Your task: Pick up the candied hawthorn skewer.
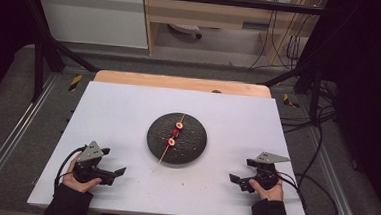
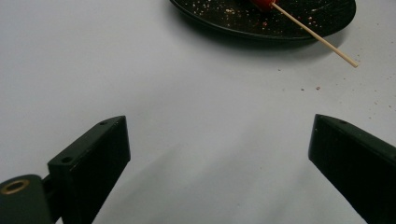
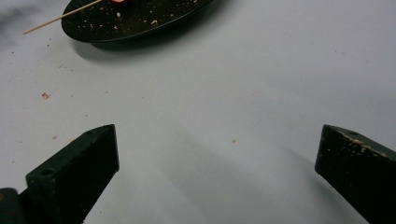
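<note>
Black plate (image 1: 193, 147) holds a fruit skewer (image 1: 173, 135).

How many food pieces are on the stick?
3, all on the skewer over the black plate: one at the far end, one in the middle, one nearest the person.

My left tool (image 1: 106, 165) is black, with a grey three-cornered plate on top, and my right tool (image 1: 245, 174) matches it, its black jaws flecked with pale crumbs in the right gripper view. The table (image 1: 128, 108) is a plain pale lavender-white, its far edge light wood. The plate (image 1: 191, 142) is black, speckled with light crumbs. On it lies a tan wooden skewer (image 1: 164, 156) carrying red pieces (image 1: 175, 132) with yellowish cut faces.
</note>
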Demonstrator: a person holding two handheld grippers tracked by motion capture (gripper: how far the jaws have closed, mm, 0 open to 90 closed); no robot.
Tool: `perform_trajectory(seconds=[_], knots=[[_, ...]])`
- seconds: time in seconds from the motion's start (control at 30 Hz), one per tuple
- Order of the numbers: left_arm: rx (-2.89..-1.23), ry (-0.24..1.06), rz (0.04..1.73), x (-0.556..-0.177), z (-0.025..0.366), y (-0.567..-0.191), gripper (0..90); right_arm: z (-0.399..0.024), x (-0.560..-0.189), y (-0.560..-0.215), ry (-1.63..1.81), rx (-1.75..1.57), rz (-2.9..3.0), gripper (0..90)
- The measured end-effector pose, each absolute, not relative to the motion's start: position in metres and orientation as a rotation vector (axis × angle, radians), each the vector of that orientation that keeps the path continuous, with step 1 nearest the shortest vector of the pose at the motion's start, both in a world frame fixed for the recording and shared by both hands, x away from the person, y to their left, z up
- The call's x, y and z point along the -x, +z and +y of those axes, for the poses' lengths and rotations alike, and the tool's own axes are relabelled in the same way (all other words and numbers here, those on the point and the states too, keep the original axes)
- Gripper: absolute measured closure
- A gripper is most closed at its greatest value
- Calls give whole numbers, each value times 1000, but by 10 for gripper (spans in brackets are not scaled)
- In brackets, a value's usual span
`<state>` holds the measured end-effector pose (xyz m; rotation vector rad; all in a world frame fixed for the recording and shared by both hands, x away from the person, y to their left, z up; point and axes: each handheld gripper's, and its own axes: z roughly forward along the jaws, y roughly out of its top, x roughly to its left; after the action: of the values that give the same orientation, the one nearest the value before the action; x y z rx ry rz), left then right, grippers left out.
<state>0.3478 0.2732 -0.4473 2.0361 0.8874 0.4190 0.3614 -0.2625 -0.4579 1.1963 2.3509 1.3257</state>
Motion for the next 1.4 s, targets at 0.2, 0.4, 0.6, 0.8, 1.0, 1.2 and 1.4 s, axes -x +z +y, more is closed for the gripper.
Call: perform_trajectory(seconds=[0.2,0.4,0.6,0.8,1.0,1.2,1.4], knots=[[-2037,423,888,-348,271,-447,51,-263,-361,-458,1322,-1190,2351,6],[-2044,425,885,-349,268,-446,50,-264,-360,-455,1336,-1183,2333,6],[-2048,431,886,-350,262,-444,51,-264,-361,-455,1330,-1184,2331,6],[-2043,431,890,-351,258,-438,53,-264,-361,-455,1326,-1187,2332,6],[-2044,438,885,-351,252,-433,53,-264,-361,-455,1322,-1193,2331,6],[-2053,436,891,-355,242,-428,55,-264,-361,-454,1322,-1191,2327,6],[-2061,447,887,-360,225,-418,60,-265,-361,-454,1316,-1187,2326,6]])
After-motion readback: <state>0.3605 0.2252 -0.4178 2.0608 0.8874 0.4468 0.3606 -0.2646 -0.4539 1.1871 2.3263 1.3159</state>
